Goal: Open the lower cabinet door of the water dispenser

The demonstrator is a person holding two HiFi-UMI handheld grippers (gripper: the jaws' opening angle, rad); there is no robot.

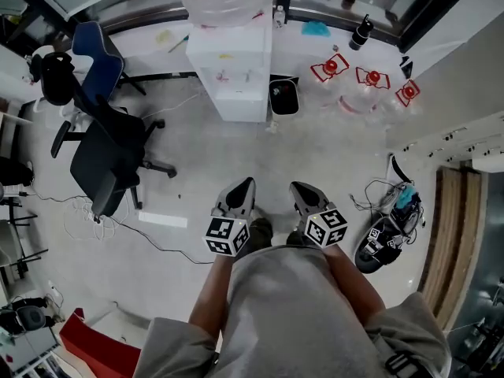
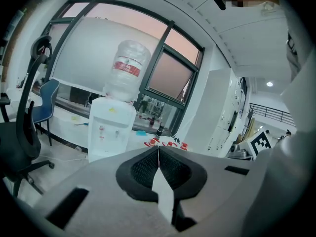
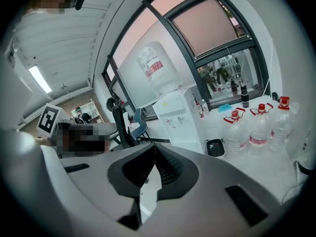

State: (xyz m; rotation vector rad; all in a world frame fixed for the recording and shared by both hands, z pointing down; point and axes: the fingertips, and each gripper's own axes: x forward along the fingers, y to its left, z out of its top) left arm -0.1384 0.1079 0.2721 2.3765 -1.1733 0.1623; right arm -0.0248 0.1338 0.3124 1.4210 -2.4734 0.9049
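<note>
Down in front of the person's body, the left gripper (image 1: pixel 246 184) and the right gripper (image 1: pixel 298 189) were held side by side. Each had its jaws pressed fully together on nothing, and each carried its cube of square markers.

Both pointed across bare floor towards the water dispenser (image 1: pixel 232 77), which stood well apart from them against the window wall. Its lower cabinet door (image 1: pixel 242 105) was shut and untouched, with no handle that could be made out.

The likeliest trouble, as I judged it, lay in reaching the door with the jaws closed: they would only bump the panel and slide off. A hard tug could also rock the cabinet under its heavy bottle (image 2: pixel 126 73).

An office chair (image 1: pixel 110 152) and loose cables (image 1: pixel 79 211) lay to the left, a black bin (image 1: pixel 283 94) just beside the dispenser, and spare bottles (image 1: pixel 370 81) to the right, all easy to catch or kick.

The bottle carried a red label, but its writing was too small to read.
</note>
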